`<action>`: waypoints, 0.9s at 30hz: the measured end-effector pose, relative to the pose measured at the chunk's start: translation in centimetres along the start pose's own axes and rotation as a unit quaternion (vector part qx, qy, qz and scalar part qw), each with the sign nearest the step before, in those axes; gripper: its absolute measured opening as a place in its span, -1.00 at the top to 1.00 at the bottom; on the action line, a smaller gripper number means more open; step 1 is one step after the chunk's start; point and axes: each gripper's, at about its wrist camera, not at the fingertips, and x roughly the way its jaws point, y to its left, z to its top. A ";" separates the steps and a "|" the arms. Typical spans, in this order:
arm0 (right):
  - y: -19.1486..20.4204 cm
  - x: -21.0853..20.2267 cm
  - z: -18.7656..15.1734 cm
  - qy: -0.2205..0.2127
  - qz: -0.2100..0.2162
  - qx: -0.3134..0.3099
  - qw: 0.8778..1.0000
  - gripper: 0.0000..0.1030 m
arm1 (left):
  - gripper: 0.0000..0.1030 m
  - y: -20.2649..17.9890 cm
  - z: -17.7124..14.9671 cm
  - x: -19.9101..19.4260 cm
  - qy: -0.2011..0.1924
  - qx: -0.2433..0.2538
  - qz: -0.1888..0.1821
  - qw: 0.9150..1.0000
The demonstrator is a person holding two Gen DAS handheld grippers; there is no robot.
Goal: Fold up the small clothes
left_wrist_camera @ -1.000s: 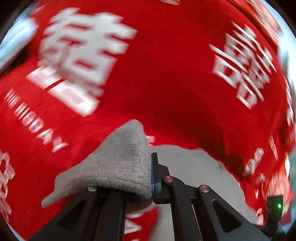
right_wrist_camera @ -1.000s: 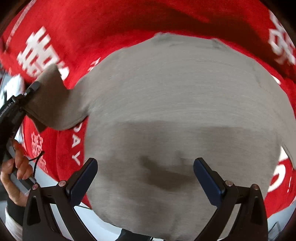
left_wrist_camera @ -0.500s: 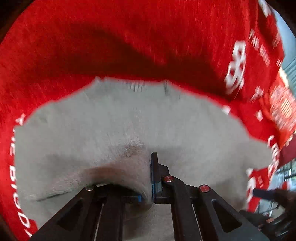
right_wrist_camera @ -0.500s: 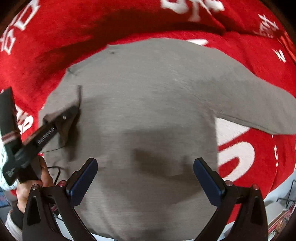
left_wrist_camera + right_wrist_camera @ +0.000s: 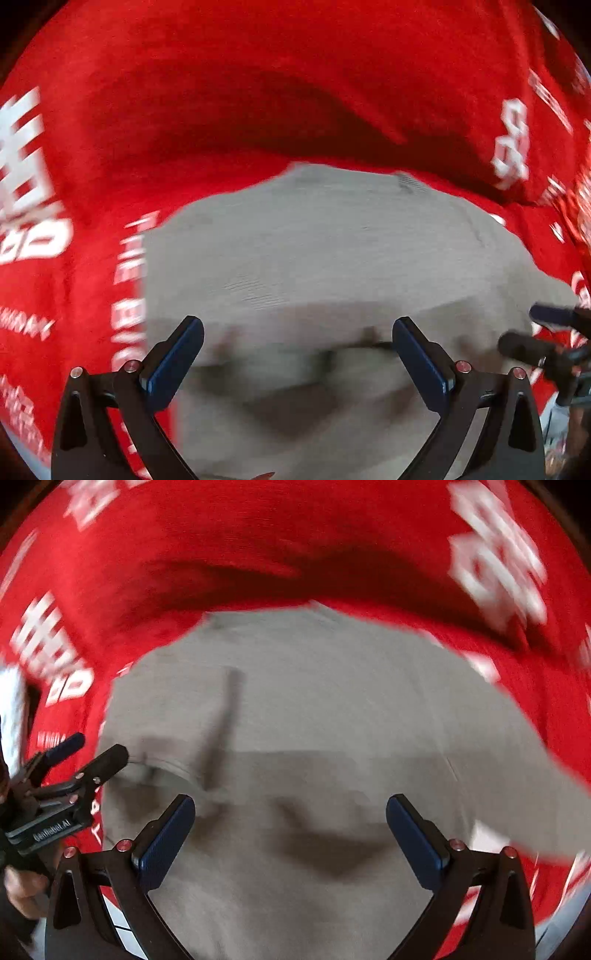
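- At the far left of the right wrist view, a person's hand (image 5: 22,890) holds the left gripper (image 5: 98,746) by its black handle; its two fingers, one with a blue pad, stand spread, their tips at the left edge of the garment.
- The left gripper (image 5: 297,354) in its own view is released: its jaws have just been opening, the blue pads stand wide apart, and nothing is pinched between them, though grey cloth lies beneath the gap.
- The grey top (image 5: 332,266) lies spread on a red cloth with white lettering (image 5: 258,92), which covers the surface under it on all sides.
- In the left wrist view the top's left edge runs straight down beside a column of white letters, and its far edge shows a small ribbed patch near the middle.
- A soft fold or ridge crosses the top just ahead of the left gripper's pads; the blur hides its exact shape.
- In the right wrist view the grey top (image 5: 332,720) fills the middle, with a dark blurred streak standing on its left half and a sleeve stretching away to the right over the red cloth (image 5: 277,546).
- The right gripper (image 5: 290,830) is released too, its blue pads wide apart above the cloth and grasping nothing.
- At the right edge of the left wrist view, the right gripper (image 5: 535,332) shows as two dark finger tips by the top's right side.
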 end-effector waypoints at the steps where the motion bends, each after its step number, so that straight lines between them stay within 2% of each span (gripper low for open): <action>1: 1.7 0.3 0.5 -0.007 -0.005 -0.036 0.999 -1.00 | -0.98 1.7 -0.3 -0.5 -0.001 -0.017 0.014 1.000; 3: 5.3 1.3 1.0 -0.015 -0.033 -0.125 0.992 -1.00 | -0.98 4.8 -0.9 -1.2 -0.001 -0.051 0.039 0.998; 5: 8.5 3.2 1.2 -0.019 -0.069 -0.200 0.977 -0.98 | -0.98 7.9 -1.4 -0.8 0.012 -0.088 0.060 0.994; 7: 10.7 4.9 1.0 -0.022 -0.106 -0.259 0.960 -0.88 | -0.98 9.9 -1.5 0.3 0.027 -0.114 0.070 0.991; 10: 12.7 7.8 1.1 -0.017 -0.179 -0.319 0.930 -0.59 | -0.98 11.6 -2.0 2.6 0.053 -0.133 0.069 0.987; 11: 12.6 8.4 1.1 -0.014 -0.193 -0.324 0.926 -0.20 | -0.98 12.0 -2.2 3.6 0.063 -0.138 0.066 0.986; 12: 12.2 8.9 1.6 -0.009 -0.194 -0.315 0.929 0.65 | -0.98 12.1 -2.3 4.2 0.070 -0.139 0.068 0.986; 13: 11.6 8.7 2.0 -0.009 -0.184 -0.291 0.939 0.80 | -0.98 11.9 -2.5 4.6 0.072 -0.138 0.069 0.985; 15: 9.1 6.7 3.2 -0.036 -0.141 -0.204 0.968 0.77 | -0.98 11.8 -2.7 5.1 0.073 -0.138 0.068 0.985; 17: 4.6 3.9 3.9 -0.067 -0.063 -0.072 0.993 0.77 | -0.98 11.1 -2.3 5.3 0.071 -0.137 0.068 0.986; 19: 0.0 2.7 3.7 -0.078 -0.007 0.055 0.995 0.77 | -0.98 11.0 -2.2 5.4 0.071 -0.127 0.072 0.987; 20: -2.2 2.6 3.2 -0.077 0.014 0.114 0.990 0.75 | -0.98 10.8 -2.0 5.5 0.071 -0.120 0.073 0.987; 21: -5.3 3.0 2.3 -0.066 0.054 0.201 0.976 0.72 | -0.98 10.6 -2.0 5.5 0.070 -0.112 0.074 0.988; 22: -6.9 3.4 1.6 -0.058 0.079 0.247 0.964 0.69 | -0.98 10.6 -1.8 5.8 0.070 -0.107 0.074 0.989; 24: -10.5 4.1 -0.8 -0.056 0.120 0.349 0.928 0.68 | -0.98 10.1 -1.7 6.0 0.069 -0.091 0.081 0.990; 27: -13.7 4.0 -3.2 -0.061 0.135 0.426 0.892 0.58 | -0.98 9.9 -1.4 6.1 0.073 -0.086 0.079 0.990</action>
